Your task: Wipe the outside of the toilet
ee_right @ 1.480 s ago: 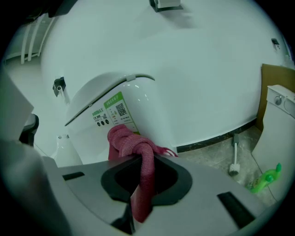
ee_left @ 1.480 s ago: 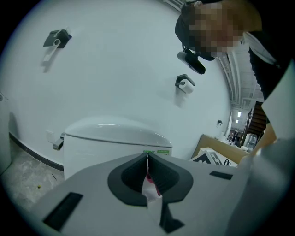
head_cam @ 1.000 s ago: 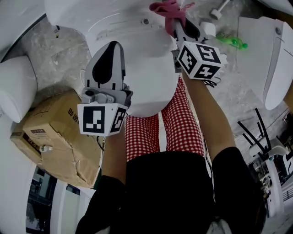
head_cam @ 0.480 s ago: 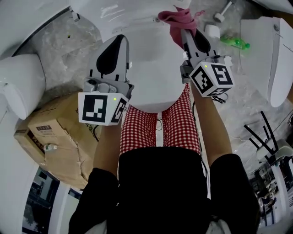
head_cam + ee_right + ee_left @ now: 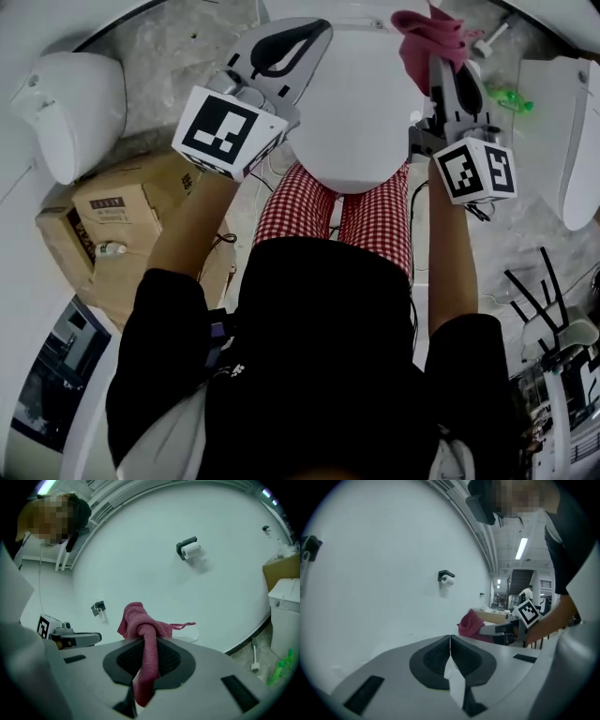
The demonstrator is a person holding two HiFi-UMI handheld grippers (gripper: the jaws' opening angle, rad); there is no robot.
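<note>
Over the last second both grippers have advanced from the near rim of the toilet [image 5: 352,122] toward its rear. The right gripper [image 5: 439,67] stays clamped on the pink cloth [image 5: 424,36], now beside the right rear edge. The left gripper [image 5: 314,33] has its jaws together and empty, so wiping of the rear section appears imminent.

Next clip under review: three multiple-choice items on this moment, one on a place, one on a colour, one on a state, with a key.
1. In the head view, the cardboard box lies:
A) on the person's left
B) on the person's right
C) behind the person
2. The cloth is:
A) blue
B) pink
C) white
3. The left gripper is:
A) open
B) shut on the cloth
C) shut, empty

1 A: it sits on the left gripper's side.
2 B: it shows pink in the right gripper view.
3 C: its jaws meet with nothing between, while the right gripper clamps the cloth.
</note>
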